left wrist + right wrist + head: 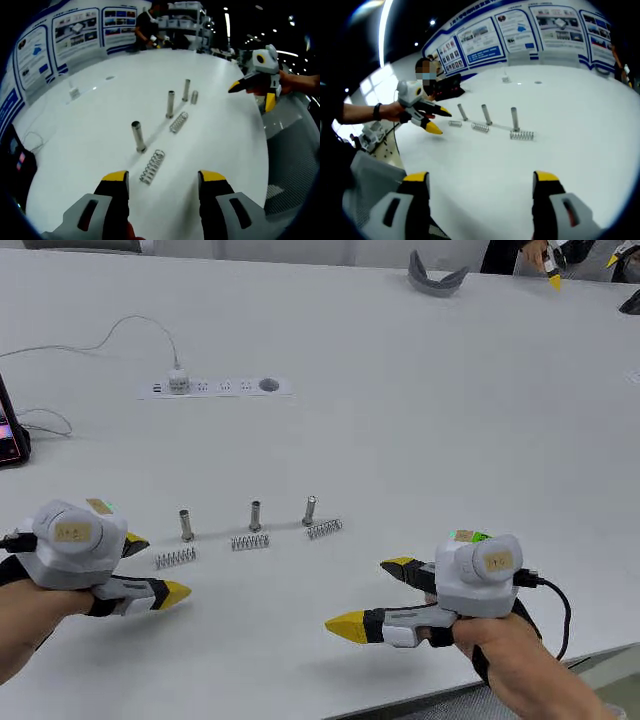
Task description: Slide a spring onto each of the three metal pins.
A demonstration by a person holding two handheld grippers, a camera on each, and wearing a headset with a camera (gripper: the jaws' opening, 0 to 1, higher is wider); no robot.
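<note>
Holding left gripper (155, 565) and right gripper (368, 594) low over the table (400, 420), jaws of both standing wide apart, clamping nothing. Seeing three springs (250, 541) lying flat just beside three upright pins (255, 515), none sitting on a pin. Judging the whole job as waiting: picking, lifting, sliding each.

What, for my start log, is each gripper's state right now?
Left gripper: open, holding nothing.
Right gripper: open, holding nothing.
</note>
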